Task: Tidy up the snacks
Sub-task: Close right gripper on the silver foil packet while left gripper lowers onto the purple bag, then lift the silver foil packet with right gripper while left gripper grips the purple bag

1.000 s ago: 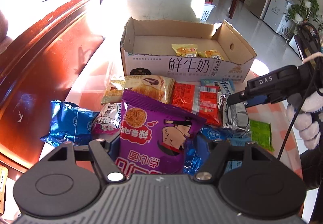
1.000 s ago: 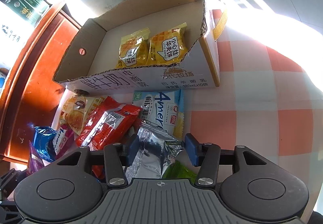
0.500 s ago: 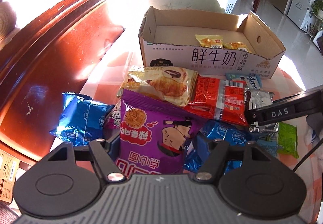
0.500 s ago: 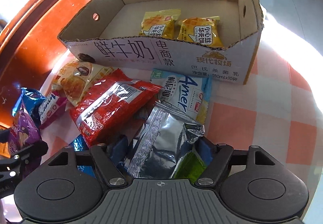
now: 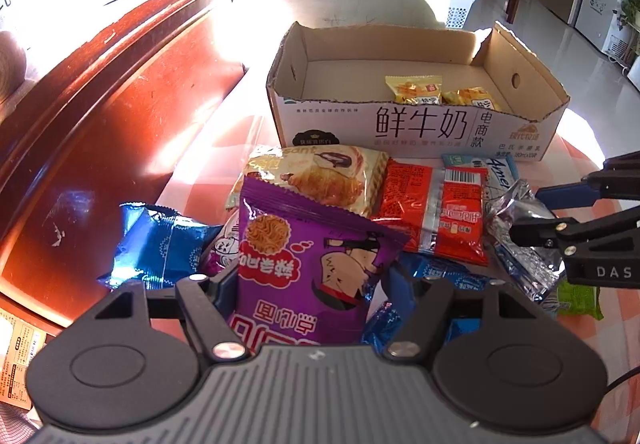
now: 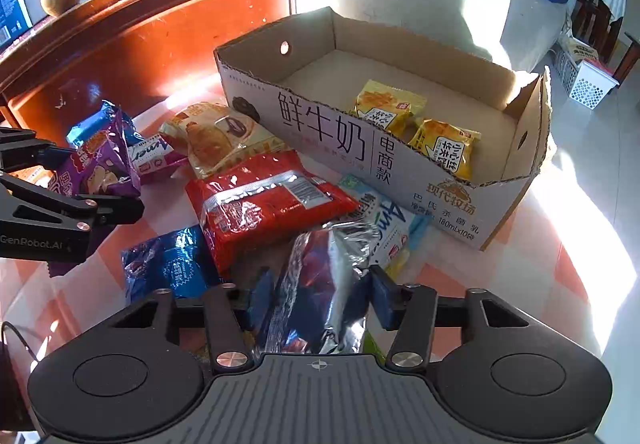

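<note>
My left gripper (image 5: pixel 306 284) is shut on a purple noodle-snack packet (image 5: pixel 308 264) and holds it upright in front of the pile; it also shows in the right wrist view (image 6: pixel 96 163). My right gripper (image 6: pixel 320 296) is shut on a silver foil packet (image 6: pixel 324 284), also seen at the right of the left wrist view (image 5: pixel 516 236). An open cardboard box (image 5: pixel 420 131) stands behind the pile, with two yellow packets (image 6: pixel 416 127) in its right half. A red packet (image 6: pixel 264 199), a croissant packet (image 5: pixel 320 171) and blue packets (image 5: pixel 156 244) lie on the table.
A red wooden cabinet (image 5: pixel 100 115) runs along the left. A green packet (image 5: pixel 580 300) lies at the right on the checked tablecloth (image 6: pixel 520 264). A white-blue Amer packet (image 6: pixel 388 219) lies against the box front. A white basket (image 6: pixel 588 83) stands on the floor beyond.
Both grippers have lifted and pulled back a little with their packets; the silver packet now hangs clear of the pile. The box looks farther off in the right wrist view.
</note>
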A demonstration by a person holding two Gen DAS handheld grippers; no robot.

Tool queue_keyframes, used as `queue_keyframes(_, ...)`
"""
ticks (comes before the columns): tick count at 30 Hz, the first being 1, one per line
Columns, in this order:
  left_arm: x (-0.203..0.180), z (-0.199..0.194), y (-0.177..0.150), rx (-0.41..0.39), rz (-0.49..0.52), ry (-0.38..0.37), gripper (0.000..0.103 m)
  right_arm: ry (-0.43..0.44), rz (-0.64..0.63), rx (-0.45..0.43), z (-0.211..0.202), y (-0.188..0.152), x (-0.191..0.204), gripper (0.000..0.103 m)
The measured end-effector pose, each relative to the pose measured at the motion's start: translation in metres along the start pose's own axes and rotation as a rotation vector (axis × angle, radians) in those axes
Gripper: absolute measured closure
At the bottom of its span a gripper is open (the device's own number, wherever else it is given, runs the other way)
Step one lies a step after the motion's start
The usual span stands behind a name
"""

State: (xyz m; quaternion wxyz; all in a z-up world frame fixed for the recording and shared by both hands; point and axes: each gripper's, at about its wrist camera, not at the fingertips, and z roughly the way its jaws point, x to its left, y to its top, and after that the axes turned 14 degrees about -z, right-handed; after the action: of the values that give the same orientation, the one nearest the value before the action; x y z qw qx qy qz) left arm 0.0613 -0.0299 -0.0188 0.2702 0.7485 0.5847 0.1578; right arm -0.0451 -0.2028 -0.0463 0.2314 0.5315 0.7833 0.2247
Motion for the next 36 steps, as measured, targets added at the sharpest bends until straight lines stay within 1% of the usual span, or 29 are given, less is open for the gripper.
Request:
queue_keyframes(2, -0.004, 0.0, 0.001, -0.007, 0.003, -0.003, 0.032, 0.002, -0.007, -0.026, -0.007, 0.001, 0.0, 0.067)
queue_keyframes(5, -0.008, 0.003, 0.002, -0.005, 0.013, -0.004, 0.032, 0.016, -0.001, 0.004, 0.0, 0.0, -0.001, 0.067)
queue_keyframes(6, -0.009, 0.003, 0.002, -0.005, 0.014, -0.005, 0.032, 0.027, 0.023, 0.02, 0.002, -0.002, -0.004, 0.063)
queue_keyframes(8, -0.009, 0.003, 0.002, -0.006, 0.015, -0.006, 0.032, 0.046, 0.107, 0.047, 0.003, -0.007, -0.017, 0.061)
queue_keyframes(10, -0.01, 0.003, 0.002, -0.008, 0.024, 0.0, 0.032, 0.053, 0.168, 0.054, 0.002, -0.01, -0.028, 0.056)
queue_keyframes(12, -0.01, 0.004, 0.002, -0.009, 0.03, 0.006, 0.032, 0.059, 0.189, 0.062, 0.001, -0.012, -0.035, 0.045)
queue_keyframes(14, -0.009, 0.003, 0.002, -0.005, 0.022, -0.002, 0.032, 0.073, 0.176, 0.071, 0.002, -0.013, -0.034, 0.041)
queue_keyframes(16, -0.009, 0.003, 0.002, -0.005, 0.024, -0.002, 0.032, 0.083, 0.141, 0.083, 0.003, -0.015, -0.03, 0.034)
queue_keyframes(18, -0.01, 0.004, 0.001, -0.004, 0.03, 0.0, 0.032, 0.093, 0.087, 0.093, 0.005, -0.016, -0.024, 0.033)
queue_keyframes(20, -0.011, 0.005, 0.001, 0.002, 0.029, -0.002, 0.032, 0.103, 0.058, 0.104, 0.011, -0.018, -0.018, 0.029)
queue_keyframes(24, -0.013, 0.008, 0.001, 0.003, 0.039, 0.006, 0.032, 0.077, 0.003, 0.14, 0.031, -0.021, -0.006, 0.028)
queue_keyframes(26, -0.015, 0.009, 0.0, 0.0, 0.048, 0.013, 0.032, 0.069, 0.01, 0.153, 0.04, -0.022, -0.003, 0.028)
queue_keyframes(27, -0.016, 0.01, -0.001, -0.001, 0.056, 0.019, 0.032, 0.064, 0.016, 0.137, 0.042, -0.023, -0.001, 0.022)
queue_keyframes(29, -0.018, 0.011, -0.003, 0.001, 0.064, 0.021, 0.033, 0.062, -0.002, 0.128, 0.041, -0.022, 0.001, 0.025)
queue_keyframes(31, -0.019, 0.011, -0.003, 0.004, 0.062, 0.012, 0.036, 0.076, 0.003, 0.121, 0.037, -0.021, 0.0, 0.043)
queue_keyframes(32, -0.019, 0.011, -0.003, 0.001, 0.064, 0.014, 0.037, 0.081, 0.01, 0.122, 0.036, -0.021, 0.0, 0.043)
queue_keyframes(34, -0.02, 0.01, -0.003, -0.005, 0.073, 0.013, 0.038, 0.065, 0.005, 0.11, 0.03, -0.021, 0.0, 0.044)
queue_keyframes(36, -0.019, 0.008, -0.002, -0.006, 0.065, -0.006, 0.039, 0.055, 0.003, 0.078, 0.02, -0.018, -0.001, 0.044)
